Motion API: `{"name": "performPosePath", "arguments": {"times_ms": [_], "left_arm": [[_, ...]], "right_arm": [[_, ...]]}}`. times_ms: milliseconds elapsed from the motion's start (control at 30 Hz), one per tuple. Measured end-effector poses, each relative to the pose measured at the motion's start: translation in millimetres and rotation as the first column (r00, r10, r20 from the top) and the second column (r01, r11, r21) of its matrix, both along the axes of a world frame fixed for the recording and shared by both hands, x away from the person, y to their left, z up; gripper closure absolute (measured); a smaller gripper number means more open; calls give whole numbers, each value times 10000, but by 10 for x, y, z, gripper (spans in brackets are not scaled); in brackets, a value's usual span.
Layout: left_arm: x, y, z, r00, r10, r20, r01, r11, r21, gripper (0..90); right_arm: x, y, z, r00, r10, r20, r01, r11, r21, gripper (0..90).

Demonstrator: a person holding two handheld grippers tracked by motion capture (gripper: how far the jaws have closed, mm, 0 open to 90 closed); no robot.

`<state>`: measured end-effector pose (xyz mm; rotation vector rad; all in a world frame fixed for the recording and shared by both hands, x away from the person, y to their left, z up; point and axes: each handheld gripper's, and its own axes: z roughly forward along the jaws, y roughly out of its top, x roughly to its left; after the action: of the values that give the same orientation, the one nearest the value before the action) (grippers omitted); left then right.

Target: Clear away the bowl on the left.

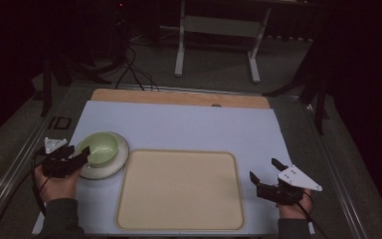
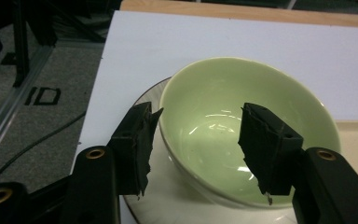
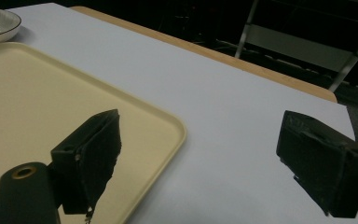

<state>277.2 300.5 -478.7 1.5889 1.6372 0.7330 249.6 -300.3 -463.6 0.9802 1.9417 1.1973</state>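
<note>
Jaws of left hand-held gripper straddle the green bowl's near rim unclenched; right hand-held gripper gapes beside the tray's edge.

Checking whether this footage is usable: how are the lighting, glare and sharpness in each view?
High view: dim overall, surroundings nearly black, white mat and tray readable. Left gripper view: brighter and fairly sharp, glare streaks inside the bowl, left gripper dark. Right gripper view: mat evenly lit, background dark, right gripper slightly soft.

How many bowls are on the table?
1. The green bowl sits on a white plate at the table's left side, beside the tray, with the left gripper at its rim.
</note>
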Motion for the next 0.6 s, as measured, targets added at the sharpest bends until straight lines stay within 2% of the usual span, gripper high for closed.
{"name": "performPosePath", "arguments": {"times_ms": [67, 233, 300, 467, 600], "left_arm": [[30, 12, -23, 10000, -28, -48, 27, 9998, -191, 444], [101, 9, -77, 9988, -106, -472, 102, 9999, -100, 462], [128, 6, -101, 9972, 30, -746, -31, 10000, -16, 490], [174, 28, -160, 9912, 339, -1282, -355, 9993, -106, 521], [205, 52, -198, 9879, 495, -1471, -558, 9977, -387, 562]], "right_arm": [[0, 2, 0, 10000, 11, 14, -11, 10000, -12, 133], [2, 5, 1, 10000, 19, 18, -19, 10000, -40, 133], [0, 9, 2, 10000, 30, 41, -29, 10000, -84, 133], [0, 7, 4, 10000, 24, 74, -23, 10000, -66, 133], [-1, 11, 6, 10000, 33, 81, -32, 10000, -81, 133]]}}
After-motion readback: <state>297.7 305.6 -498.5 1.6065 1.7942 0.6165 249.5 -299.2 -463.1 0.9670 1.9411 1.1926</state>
